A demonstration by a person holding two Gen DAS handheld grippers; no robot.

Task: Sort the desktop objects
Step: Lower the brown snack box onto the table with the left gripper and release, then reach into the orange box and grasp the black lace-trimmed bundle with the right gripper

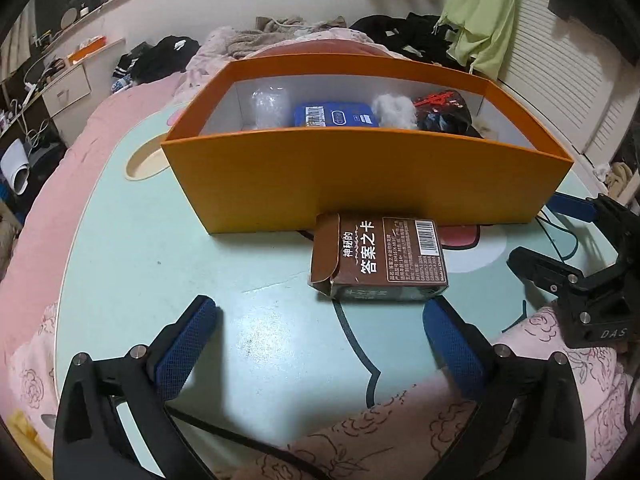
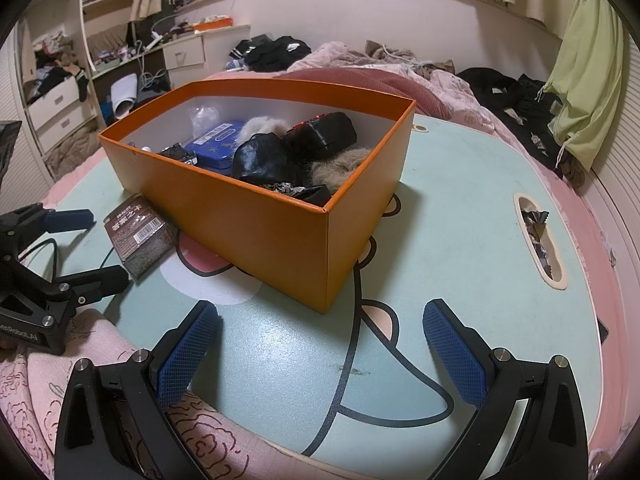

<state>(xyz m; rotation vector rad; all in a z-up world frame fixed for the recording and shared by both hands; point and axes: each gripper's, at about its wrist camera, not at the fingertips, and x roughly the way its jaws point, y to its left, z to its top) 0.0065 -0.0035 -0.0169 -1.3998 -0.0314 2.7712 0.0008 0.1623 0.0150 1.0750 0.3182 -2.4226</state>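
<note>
The orange box [image 1: 360, 176] looks like matt cardboard with a white paper lining. The brown card pack [image 1: 380, 258] is printed cardboard with a slight sheen. The counter [image 2: 460, 216] is smooth and faintly glossy. The blue tin [image 2: 216, 148] looks like shiny metal. The tongs' pads [image 2: 188, 356] are rough blue mesh on matt black plastic.
</note>
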